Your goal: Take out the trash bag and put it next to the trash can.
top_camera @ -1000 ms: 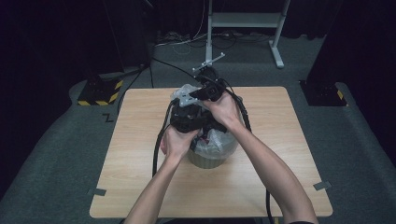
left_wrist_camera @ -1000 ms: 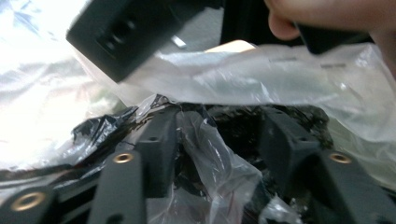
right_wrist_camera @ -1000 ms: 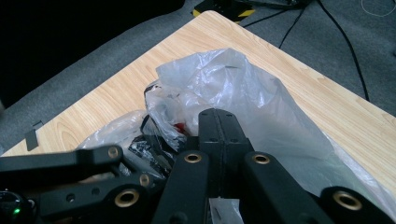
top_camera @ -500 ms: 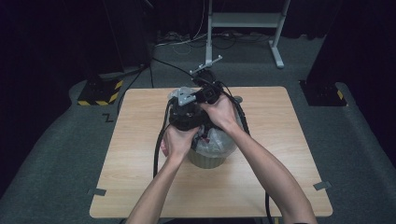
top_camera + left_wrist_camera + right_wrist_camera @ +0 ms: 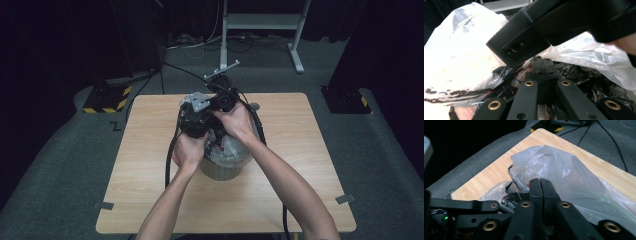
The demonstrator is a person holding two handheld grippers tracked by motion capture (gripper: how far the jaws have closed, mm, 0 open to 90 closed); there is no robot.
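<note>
A round bin (image 5: 222,170) lined with a clear plastic bag (image 5: 232,147) stands mid-table. Both hands hold their grippers close together over its mouth. My left gripper (image 5: 542,61) has just been closing; its jaws now meet on the bag film where the clear plastic (image 5: 461,50) borders dark crumpled film (image 5: 584,82). The right gripper's black body (image 5: 544,32) crosses just above it. My right gripper (image 5: 540,181) has just been opening a little, but its jaws still look pressed together on a raised fold of the bag (image 5: 554,167). In the high view the jaw tips are hidden by hands and bag.
The wooden table (image 5: 300,200) has bare surface all around the bin. Cables (image 5: 170,155) trail from the grippers off the near edge. Beyond the far edge are a white stand (image 5: 260,22) and a yellow-and-black striped base (image 5: 107,100) on grey carpet.
</note>
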